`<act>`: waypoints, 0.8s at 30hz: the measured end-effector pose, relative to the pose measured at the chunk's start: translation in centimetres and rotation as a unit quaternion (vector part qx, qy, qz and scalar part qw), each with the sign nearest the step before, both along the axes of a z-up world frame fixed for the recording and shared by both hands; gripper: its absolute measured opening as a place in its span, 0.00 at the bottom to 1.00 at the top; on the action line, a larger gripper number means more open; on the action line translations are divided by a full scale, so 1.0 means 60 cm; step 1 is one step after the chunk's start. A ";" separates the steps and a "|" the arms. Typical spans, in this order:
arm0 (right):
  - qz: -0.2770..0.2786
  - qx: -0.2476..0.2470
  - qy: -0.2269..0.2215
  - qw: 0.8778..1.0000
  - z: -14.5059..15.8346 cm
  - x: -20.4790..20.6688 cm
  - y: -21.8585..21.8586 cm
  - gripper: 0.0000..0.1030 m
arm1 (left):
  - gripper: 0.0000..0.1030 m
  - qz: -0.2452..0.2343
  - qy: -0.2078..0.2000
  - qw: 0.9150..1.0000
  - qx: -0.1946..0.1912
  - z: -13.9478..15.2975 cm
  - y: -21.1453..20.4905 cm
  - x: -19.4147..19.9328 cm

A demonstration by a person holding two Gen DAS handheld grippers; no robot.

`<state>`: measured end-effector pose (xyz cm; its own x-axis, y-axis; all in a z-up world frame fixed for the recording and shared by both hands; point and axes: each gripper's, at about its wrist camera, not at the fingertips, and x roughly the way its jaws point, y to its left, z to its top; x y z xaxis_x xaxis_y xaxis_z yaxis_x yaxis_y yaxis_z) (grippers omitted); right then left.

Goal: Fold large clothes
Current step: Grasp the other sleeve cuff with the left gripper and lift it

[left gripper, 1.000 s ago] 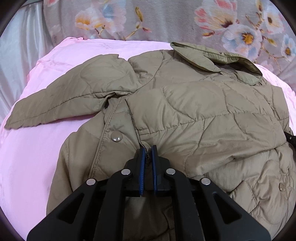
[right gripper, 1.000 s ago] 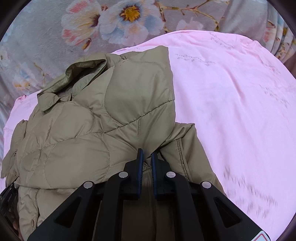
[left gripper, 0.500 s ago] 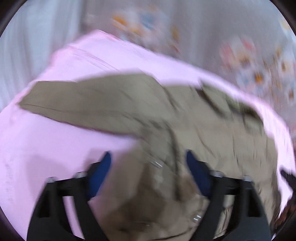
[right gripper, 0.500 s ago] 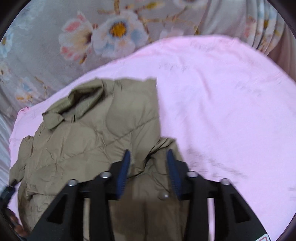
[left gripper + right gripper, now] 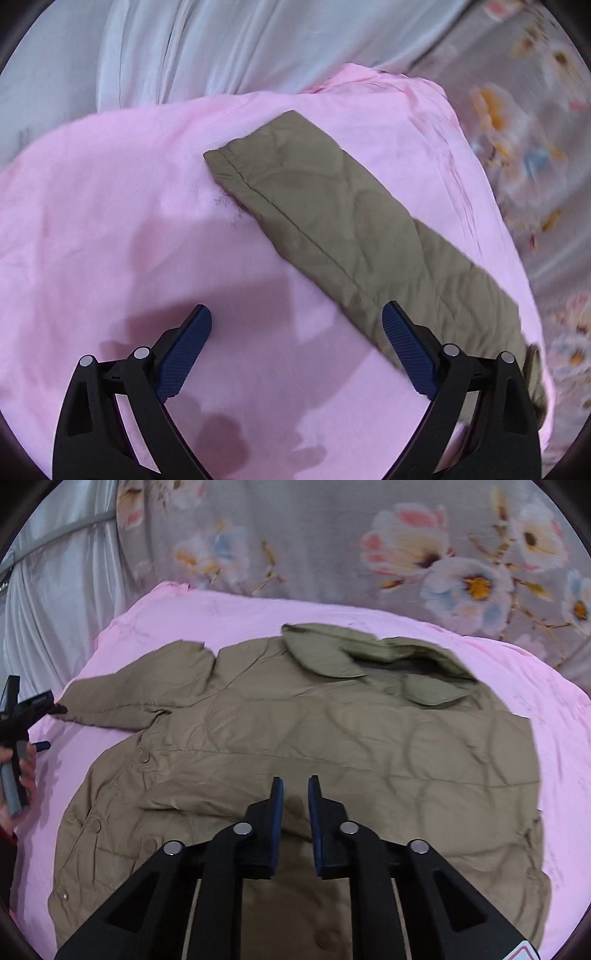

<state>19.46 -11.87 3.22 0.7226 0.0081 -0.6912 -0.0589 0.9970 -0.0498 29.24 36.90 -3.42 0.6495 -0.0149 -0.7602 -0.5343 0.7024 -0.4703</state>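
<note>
Jacket lies flat; left claw gapes, right claw closing, seemingly empty.

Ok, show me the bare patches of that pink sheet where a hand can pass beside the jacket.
Bare pink sheet lies between the open left tongs and the outstretched sleeve of the olive quilted jacket. Another strip runs between the jacket's collar and the grey floral cloth. A third borders the jacket's far right edge. The middle is crowded: the jacket covers it.
</note>
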 end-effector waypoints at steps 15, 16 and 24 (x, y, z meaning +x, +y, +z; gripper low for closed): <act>-0.029 0.101 0.024 0.994 -0.065 0.028 -0.057 0.04 | 0.06 -0.120 -0.060 0.984 0.118 0.095 -0.120 0.079; -0.034 0.108 0.019 0.993 -0.060 0.022 -0.061 0.05 | 0.05 -0.135 -0.083 0.979 0.126 0.123 -0.144 0.068; -0.085 0.158 -0.027 0.983 -0.012 -0.064 -0.140 0.11 | 0.04 -0.283 -0.252 0.903 0.201 0.339 -0.406 -0.073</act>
<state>15.61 -20.26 2.49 0.7677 0.0921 -0.6341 0.1043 0.9585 0.2655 24.86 12.53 16.92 0.8896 -0.2418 -0.3875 0.1748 0.9640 -0.2002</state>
